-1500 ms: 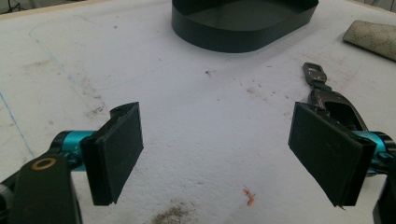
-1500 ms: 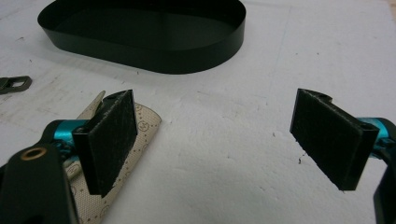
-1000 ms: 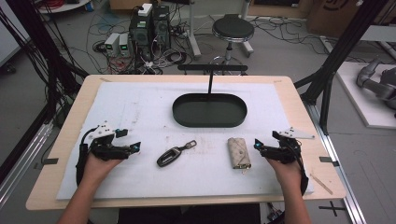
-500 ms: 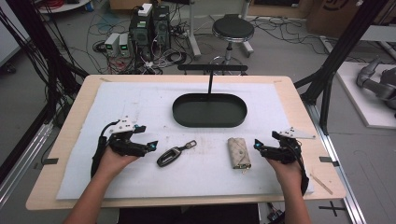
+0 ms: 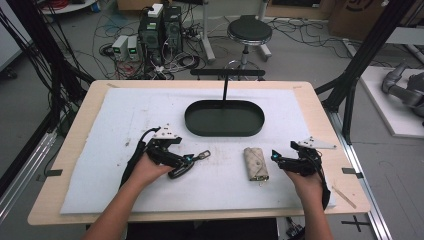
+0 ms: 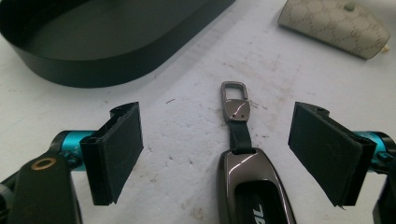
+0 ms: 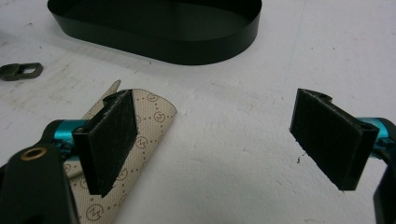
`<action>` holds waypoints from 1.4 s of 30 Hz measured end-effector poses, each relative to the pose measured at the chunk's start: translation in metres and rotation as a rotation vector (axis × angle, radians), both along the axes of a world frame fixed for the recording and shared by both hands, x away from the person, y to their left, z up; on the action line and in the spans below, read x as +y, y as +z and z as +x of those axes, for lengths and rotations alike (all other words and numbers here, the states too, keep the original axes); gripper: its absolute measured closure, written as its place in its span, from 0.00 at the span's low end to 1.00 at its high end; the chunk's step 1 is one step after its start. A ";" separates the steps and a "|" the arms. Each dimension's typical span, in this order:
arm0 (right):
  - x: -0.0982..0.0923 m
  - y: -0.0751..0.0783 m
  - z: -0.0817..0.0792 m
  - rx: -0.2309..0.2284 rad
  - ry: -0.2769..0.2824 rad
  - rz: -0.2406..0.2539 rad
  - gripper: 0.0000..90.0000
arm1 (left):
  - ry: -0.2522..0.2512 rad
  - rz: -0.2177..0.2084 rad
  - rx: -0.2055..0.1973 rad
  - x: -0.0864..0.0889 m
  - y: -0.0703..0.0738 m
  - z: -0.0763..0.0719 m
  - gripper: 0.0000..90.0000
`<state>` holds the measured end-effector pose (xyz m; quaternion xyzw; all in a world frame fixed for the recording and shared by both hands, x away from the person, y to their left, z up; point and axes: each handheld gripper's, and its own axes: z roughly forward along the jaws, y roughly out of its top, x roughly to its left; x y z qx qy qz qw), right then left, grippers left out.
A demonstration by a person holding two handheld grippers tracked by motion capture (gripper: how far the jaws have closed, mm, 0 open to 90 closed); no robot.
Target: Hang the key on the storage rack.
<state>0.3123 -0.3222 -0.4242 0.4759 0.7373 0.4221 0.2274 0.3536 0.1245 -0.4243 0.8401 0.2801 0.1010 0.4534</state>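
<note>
Left tool (image 6: 215, 154) is hovering, jaws apart, astride key fob (image 6: 252, 186); right tool (image 7: 215, 144), jaws apart, is hovering beside pouch (image 7: 126, 154).

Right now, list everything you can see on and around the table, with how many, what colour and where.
Tray: one, black, oval, far middle of the pad.
Key fob: one, dark grey with a strap and metal clip, near left, between the open jaws of the left hand-held gripper.
Key pouch: one, beige patterned, near right of middle, beside the right hand-held gripper.
Foam pad: one, white, covering the table.
Table: one, light wood.
Stool: one, black, on the floor beyond the table.
Electronics boxes: several, dark and pale, with cables, far left floor.
Left hand-held gripper: one, black, open.
Right hand-held gripper: one, black, open.
</note>
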 end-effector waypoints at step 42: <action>0.000 -0.004 0.002 0.021 -0.011 0.002 0.18 | -0.010 0.103 -0.054 -0.031 -0.011 -0.004 0.93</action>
